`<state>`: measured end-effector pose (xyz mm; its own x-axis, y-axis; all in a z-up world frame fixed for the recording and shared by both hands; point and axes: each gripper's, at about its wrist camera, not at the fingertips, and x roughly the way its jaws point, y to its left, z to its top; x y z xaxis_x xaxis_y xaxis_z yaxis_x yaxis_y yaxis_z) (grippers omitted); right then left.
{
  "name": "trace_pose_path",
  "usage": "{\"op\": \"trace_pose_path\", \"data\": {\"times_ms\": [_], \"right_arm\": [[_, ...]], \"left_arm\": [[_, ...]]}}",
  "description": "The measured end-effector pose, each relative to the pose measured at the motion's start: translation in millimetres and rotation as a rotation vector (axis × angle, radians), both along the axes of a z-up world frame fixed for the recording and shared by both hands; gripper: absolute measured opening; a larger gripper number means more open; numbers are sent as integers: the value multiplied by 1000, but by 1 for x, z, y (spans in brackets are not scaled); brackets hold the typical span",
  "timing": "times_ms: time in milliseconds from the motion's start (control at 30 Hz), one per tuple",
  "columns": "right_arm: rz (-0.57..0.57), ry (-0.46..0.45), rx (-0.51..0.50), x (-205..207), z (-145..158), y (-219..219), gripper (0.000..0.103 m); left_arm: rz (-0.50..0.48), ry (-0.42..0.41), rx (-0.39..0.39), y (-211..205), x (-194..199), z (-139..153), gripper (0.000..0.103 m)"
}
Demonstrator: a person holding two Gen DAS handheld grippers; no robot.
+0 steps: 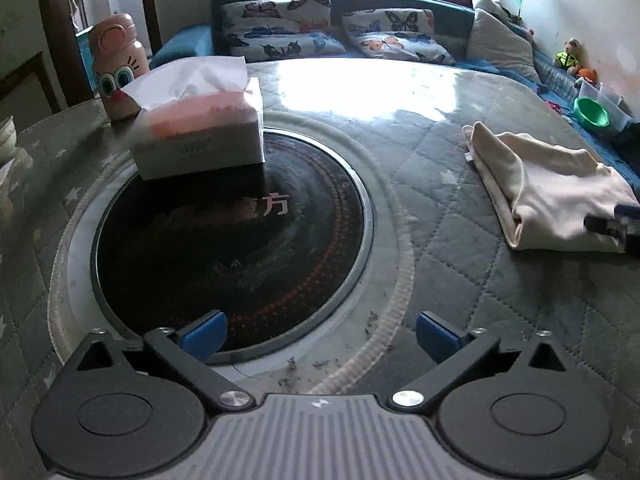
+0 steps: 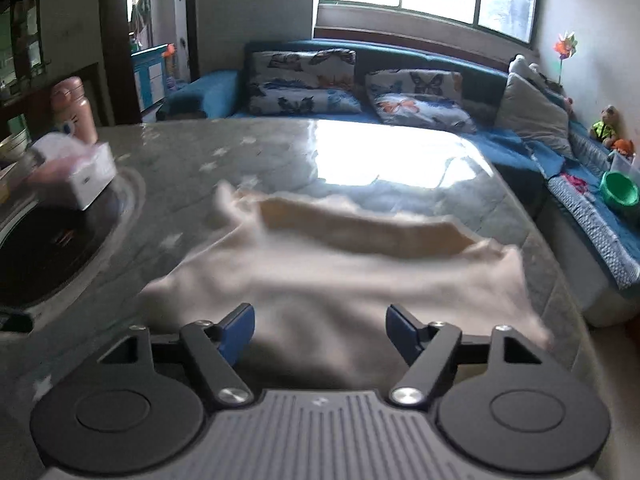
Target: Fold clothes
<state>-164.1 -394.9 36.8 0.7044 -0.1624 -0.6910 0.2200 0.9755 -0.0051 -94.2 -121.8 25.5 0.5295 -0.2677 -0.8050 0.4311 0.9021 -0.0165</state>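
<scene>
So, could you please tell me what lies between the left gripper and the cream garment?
Only bare quilted table cover under glass, with a few dark specks, separates the left gripper from the cream garment, as the left wrist view shows.

The surface [image 1: 460,300] is covered in grey quilted cloth with pale stars under a glossy sheet. A round black cooktop [image 1: 232,240] is set into it on the left. A tissue box [image 1: 200,136] rests on the cooktop's far rim, a pink bottle [image 1: 116,68] just behind it. A cream garment [image 1: 552,196] lies folded at right.
</scene>
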Motion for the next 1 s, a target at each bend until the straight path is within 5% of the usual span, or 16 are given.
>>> {"op": "trace_pose_path", "data": {"times_ms": [700, 1000], "right_arm": [[48, -13, -2, -58, -9, 51, 101], [61, -19, -12, -68, -13, 65, 103]], "left_arm": [[-28, -48, 4, -5, -46, 6, 103], [-46, -62, 3, -6, -62, 5, 103]]}}
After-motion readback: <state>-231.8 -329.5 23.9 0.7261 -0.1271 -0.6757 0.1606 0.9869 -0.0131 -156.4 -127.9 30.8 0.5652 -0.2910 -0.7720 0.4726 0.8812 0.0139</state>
